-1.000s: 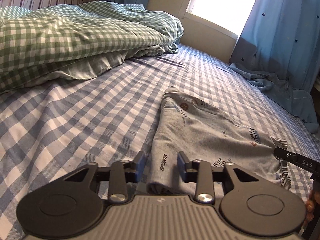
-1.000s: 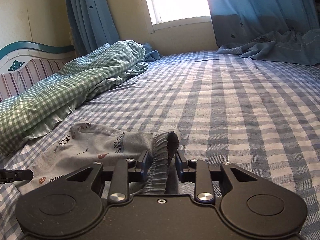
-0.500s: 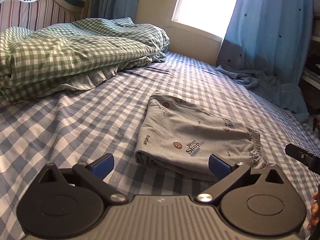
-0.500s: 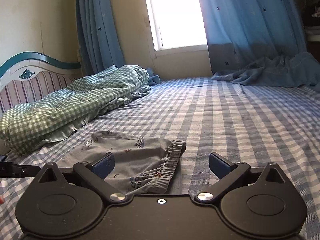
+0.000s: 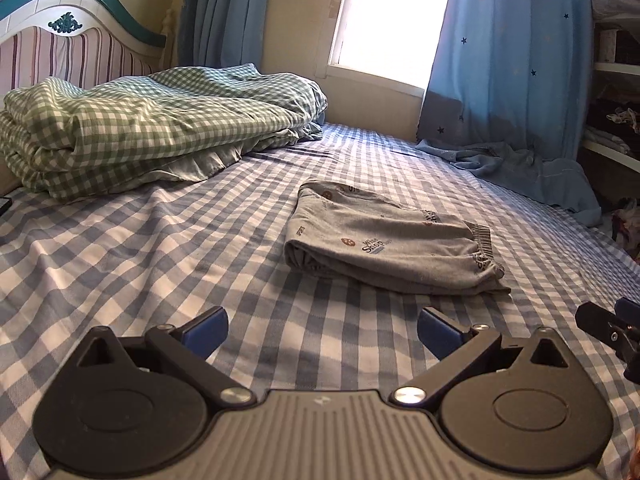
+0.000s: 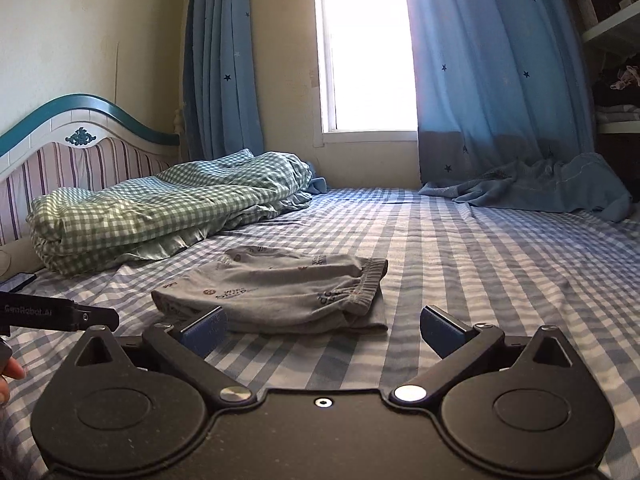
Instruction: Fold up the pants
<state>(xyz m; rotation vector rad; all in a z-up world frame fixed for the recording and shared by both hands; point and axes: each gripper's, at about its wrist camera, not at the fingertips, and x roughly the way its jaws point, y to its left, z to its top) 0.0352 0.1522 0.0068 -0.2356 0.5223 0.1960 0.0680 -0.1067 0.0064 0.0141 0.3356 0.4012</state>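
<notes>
Grey printed pants (image 5: 392,240) lie folded into a compact stack on the blue checked bed sheet (image 5: 160,248), waistband to the right. They also show in the right wrist view (image 6: 280,292). My left gripper (image 5: 322,330) is open and empty, held back from the pants' near edge. My right gripper (image 6: 322,330) is open and empty, just short of the pants. A finger of the right gripper shows at the right edge of the left wrist view (image 5: 608,330). The left gripper's finger shows at the left of the right wrist view (image 6: 60,314).
A folded green checked duvet (image 5: 152,124) lies at the head of the bed by the striped headboard (image 6: 80,160). A blue curtain (image 6: 500,80) drapes onto the far side of the bed. A phone (image 6: 18,281) lies near the duvet. Shelves (image 5: 616,120) stand at the right.
Both grippers let go of the pants, opened wide and drew back and up. The folded pants stay lying on the sheet.
</notes>
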